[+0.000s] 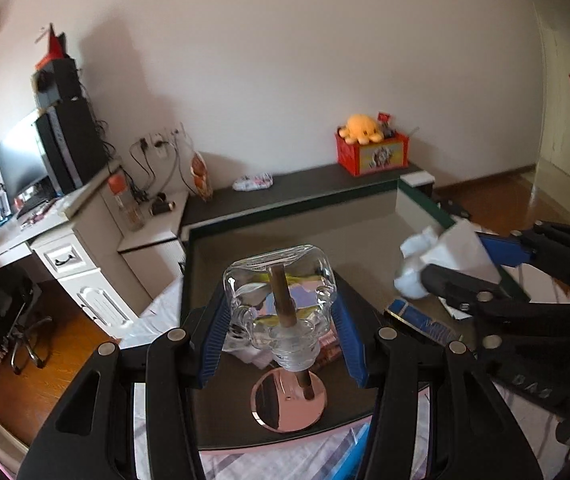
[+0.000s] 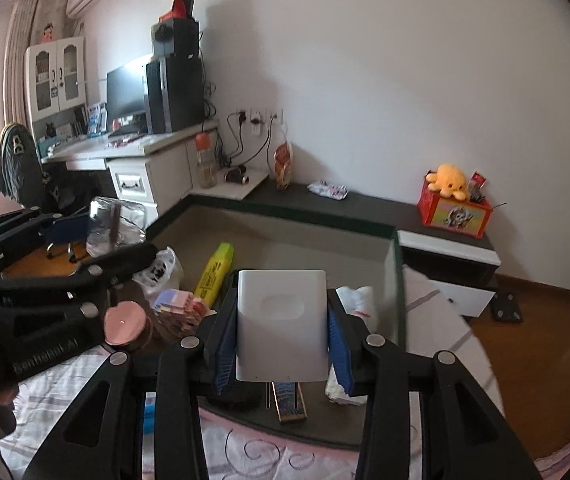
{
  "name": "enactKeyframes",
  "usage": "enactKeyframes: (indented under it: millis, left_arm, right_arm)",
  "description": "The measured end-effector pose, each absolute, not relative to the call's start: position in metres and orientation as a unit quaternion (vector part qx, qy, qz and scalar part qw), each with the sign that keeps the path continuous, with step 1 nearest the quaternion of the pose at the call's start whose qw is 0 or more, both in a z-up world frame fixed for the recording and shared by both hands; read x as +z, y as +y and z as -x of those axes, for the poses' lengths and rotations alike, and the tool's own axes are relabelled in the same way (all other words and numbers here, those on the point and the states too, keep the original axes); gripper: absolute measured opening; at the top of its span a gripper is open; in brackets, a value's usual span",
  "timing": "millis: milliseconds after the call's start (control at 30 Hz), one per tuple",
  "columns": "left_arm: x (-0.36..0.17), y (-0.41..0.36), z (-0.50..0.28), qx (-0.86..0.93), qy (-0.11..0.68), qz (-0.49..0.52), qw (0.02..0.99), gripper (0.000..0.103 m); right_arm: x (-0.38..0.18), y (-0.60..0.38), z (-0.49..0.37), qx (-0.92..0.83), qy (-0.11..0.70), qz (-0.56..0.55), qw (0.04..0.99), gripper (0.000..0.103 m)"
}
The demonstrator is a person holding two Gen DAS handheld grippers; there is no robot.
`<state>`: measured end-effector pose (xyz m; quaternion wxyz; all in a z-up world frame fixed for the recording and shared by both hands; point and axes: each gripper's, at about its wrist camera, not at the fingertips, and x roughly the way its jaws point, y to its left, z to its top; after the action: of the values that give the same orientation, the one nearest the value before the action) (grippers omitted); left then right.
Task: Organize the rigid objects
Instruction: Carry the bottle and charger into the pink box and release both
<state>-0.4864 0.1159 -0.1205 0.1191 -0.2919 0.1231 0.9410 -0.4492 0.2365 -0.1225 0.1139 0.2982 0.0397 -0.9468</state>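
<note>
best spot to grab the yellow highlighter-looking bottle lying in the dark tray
Grip the yellow bottle across its long flat sides near the middle, coming from above. It lies flat with its cap end pointing away, against a stack of pastel blocks, so end-on access is crowded. Both tools are full now.

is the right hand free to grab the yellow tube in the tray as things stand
Probably not yet. The right tool is shut on a white box, so nothing else fits between its pads. The yellow tube itself lies uncovered in the tray.
</note>
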Motion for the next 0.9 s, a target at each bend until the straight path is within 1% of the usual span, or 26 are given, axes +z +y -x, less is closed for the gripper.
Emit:
enactKeyframes:
  millis: [233,467,533,567,600,767,833,900]
  left_arm:
    - [-0.138,0.12,0.491,0.937,0.123,0.304,0.124,0.051]
    - [-0.144,0.115,0.492,0.938,0.119,0.305,0.116,0.052]
    - [-0.144,0.113,0.492,0.94,0.118,0.302,0.111,0.058]
    - [-0.144,0.112,0.492,0.94,0.117,0.3,0.109,0.067]
    - [-0.144,0.111,0.491,0.941,0.117,0.298,0.107,0.071]
    - [-0.144,0.108,0.49,0.943,0.113,0.296,0.098,0.08]
    - [-0.143,0.107,0.49,0.945,0.112,0.294,0.093,0.083]
    - [-0.142,0.104,0.489,0.946,0.108,0.293,0.09,0.088]
  right_arm:
    - [-0.148,0.231,0.466,-0.937,0.04,-0.326,0.122,0.041]
    - [-0.15,0.234,0.465,-0.939,0.038,-0.32,0.118,0.042]
    - [-0.15,0.234,0.466,-0.94,0.036,-0.317,0.118,0.042]
    - [-0.15,0.235,0.466,-0.941,0.035,-0.316,0.118,0.042]
    - [-0.15,0.233,0.466,-0.941,0.035,-0.316,0.118,0.042]
    - [-0.153,0.233,0.468,-0.939,0.029,-0.322,0.118,0.044]
    - [-0.153,0.233,0.469,-0.94,0.03,-0.321,0.112,0.049]
    - [-0.153,0.234,0.468,-0.942,0.029,-0.316,0.105,0.056]
